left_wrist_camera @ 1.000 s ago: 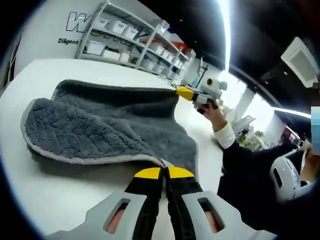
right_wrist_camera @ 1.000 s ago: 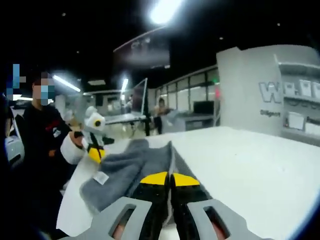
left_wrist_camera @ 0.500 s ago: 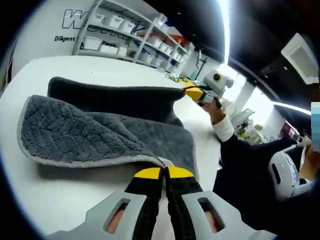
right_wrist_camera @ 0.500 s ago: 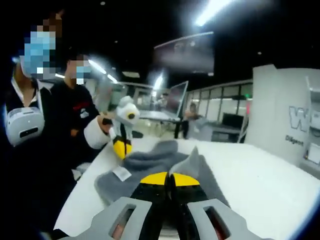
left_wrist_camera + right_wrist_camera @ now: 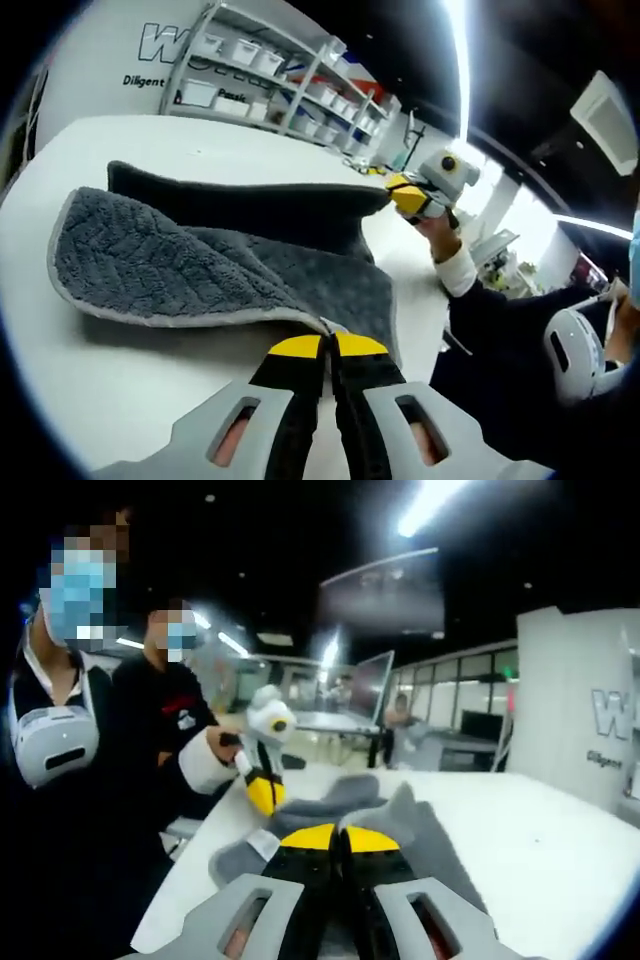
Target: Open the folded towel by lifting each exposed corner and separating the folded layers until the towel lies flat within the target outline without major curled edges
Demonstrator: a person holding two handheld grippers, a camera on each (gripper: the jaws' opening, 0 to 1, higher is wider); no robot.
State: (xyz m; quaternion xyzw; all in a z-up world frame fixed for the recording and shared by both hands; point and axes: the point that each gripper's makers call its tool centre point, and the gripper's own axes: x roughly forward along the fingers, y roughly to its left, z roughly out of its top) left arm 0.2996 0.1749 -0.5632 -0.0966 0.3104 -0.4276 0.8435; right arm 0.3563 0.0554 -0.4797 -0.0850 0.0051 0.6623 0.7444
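While the desk [image 5: 150, 400] carries most of the towel [image 5: 200, 260], both near corners hang pinched: left tongs [image 5: 328, 346] clamp one, right tongs [image 5: 338, 837] the other. Uneven pulling could drag the top layer sideways, or a thin pinch might slip and leave curled edges.

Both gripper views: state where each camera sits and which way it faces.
Left gripper view: rides the left tool, facing across the gray towel on the white table toward the right tool and the person's sleeve.
Right gripper view: rides the right tool, facing back at the left tool.
Shared: towel, both tools.
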